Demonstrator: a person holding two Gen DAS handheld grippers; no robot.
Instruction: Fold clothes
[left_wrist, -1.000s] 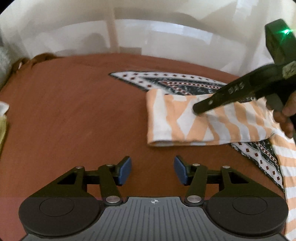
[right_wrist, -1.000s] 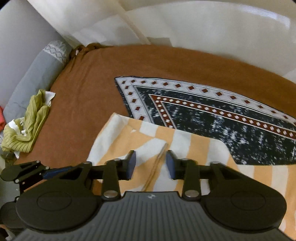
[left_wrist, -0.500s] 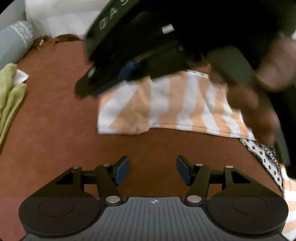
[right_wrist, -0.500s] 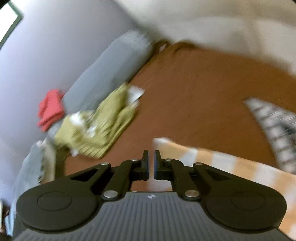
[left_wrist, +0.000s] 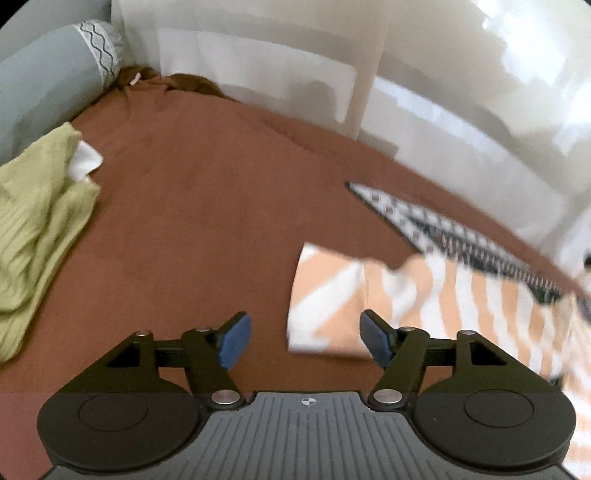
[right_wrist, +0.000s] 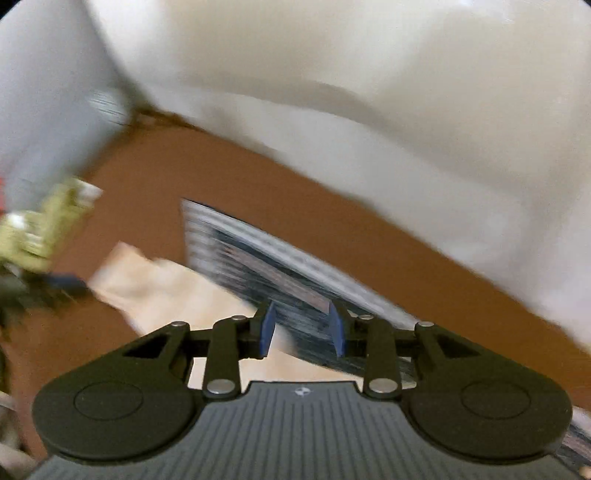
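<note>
Orange-and-white striped garment (left_wrist: 424, 295) lies partly folded on the brown bedspread (left_wrist: 207, 221), its near folded corner just ahead of your left gripper (left_wrist: 306, 341). That gripper's blue-padded fingers (left_wrist: 233, 342) are spread wide and hold nothing; the right-hand pad overlaps the cloth's edge in view, but whether it touches is unclear. Your right gripper (right_wrist: 302, 330) is also parted and empty, hovering over the dark patterned cloth (right_wrist: 258, 266) that lies under and beyond the striped piece. The right wrist view is heavily blurred, which suggests fast motion.

Further out, a crumpled green garment (left_wrist: 33, 221) sits well apart on the left of the bed, near a grey bolster (left_wrist: 44, 85).

Risks, as a judgement: if you close the left gripper here, you may catch only the top layer, and the fold would open as you lift. Closing the right gripper where it hovers could pinch the patterned cloth instead of, or along with, the striped one, dragging both. Moving at this speed makes either mis-grip more likely, so slow before you close.
</note>
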